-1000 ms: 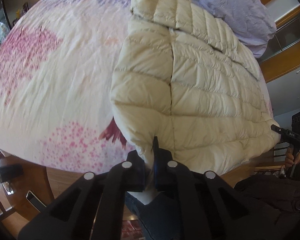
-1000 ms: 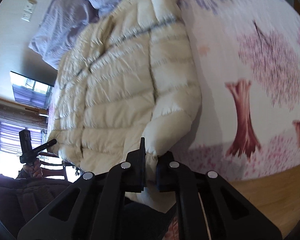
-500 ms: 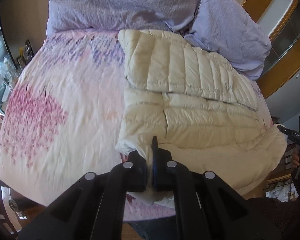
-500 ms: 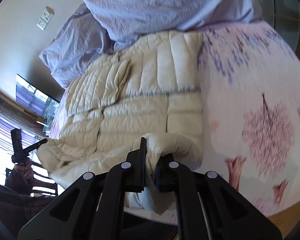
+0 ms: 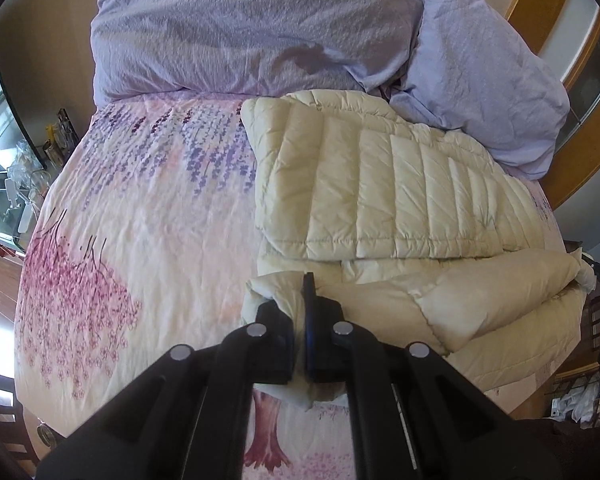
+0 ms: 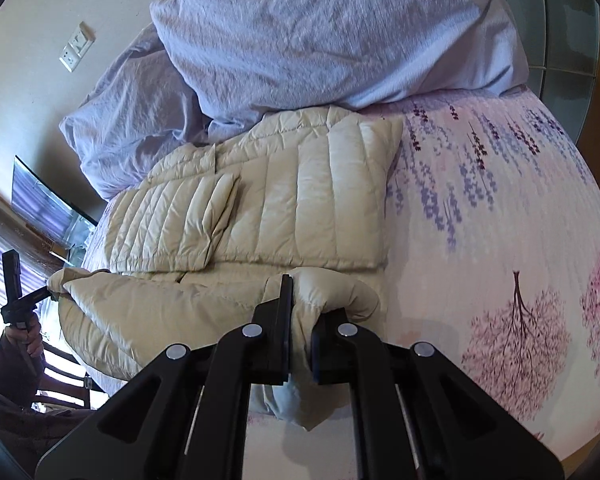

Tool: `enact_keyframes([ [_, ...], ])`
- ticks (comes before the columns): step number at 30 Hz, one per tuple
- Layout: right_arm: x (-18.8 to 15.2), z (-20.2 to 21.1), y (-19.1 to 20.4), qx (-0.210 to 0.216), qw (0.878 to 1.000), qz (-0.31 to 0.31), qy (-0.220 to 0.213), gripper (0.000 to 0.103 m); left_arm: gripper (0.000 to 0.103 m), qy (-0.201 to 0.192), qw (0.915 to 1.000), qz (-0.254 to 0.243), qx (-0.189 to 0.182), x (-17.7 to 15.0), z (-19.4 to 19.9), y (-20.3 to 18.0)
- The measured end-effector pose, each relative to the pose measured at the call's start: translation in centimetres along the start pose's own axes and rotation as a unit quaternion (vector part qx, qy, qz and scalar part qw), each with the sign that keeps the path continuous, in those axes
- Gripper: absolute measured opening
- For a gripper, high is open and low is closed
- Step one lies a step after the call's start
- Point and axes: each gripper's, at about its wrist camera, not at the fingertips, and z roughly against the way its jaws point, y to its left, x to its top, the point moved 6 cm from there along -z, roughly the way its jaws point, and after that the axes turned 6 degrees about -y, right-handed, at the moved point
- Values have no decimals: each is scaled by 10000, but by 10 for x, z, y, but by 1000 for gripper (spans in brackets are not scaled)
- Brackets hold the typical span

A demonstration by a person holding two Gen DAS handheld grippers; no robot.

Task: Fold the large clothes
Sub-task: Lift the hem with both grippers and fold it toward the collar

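Jacket: soft, light, puffy, slippery; left tongs and right tongs each grip a near hem corner.

Both claws matte black — left claw, right claw — silver round screws

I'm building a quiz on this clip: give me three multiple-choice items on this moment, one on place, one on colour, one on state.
1. Where does the puffer jacket lie?
A. on the floral bed cover
B. on the floor
C. on a chair

2. What colour are the pillows?
A. green
B. lavender
C. red

3. What is the left gripper doing?
A. hanging open
B. gripping a pillow
C. clamping the jacket's edge

Answers: 1 A, the jacket rests on the bed cover; 2 B, both pillows look pale purple; 3 C, cream fabric sits pinched between the gripper's fingers.
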Motion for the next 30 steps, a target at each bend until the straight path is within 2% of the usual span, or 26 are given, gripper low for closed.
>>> enact_keyframes([
  [7,24,-17,1,-175,9997,97,-136,7,4,-131,9999,6,83,28,-13,0],
  [15,64,-47,1,-586,9975,53,-382,7,4,-350,9990,-13,263,78,-34,-4],
  [20,84,-68,-5,-750,9962,-120,-434,7,4,-402,9985,155,337,110,-53,-3],
  [25,104,-86,-11,-733,9953,-387,-494,7,4,-451,9978,324,359,134,-69,-3],
  [30,121,-115,-26,-648,9930,-938,-321,8,5,-300,9970,643,310,152,-94,3],
])
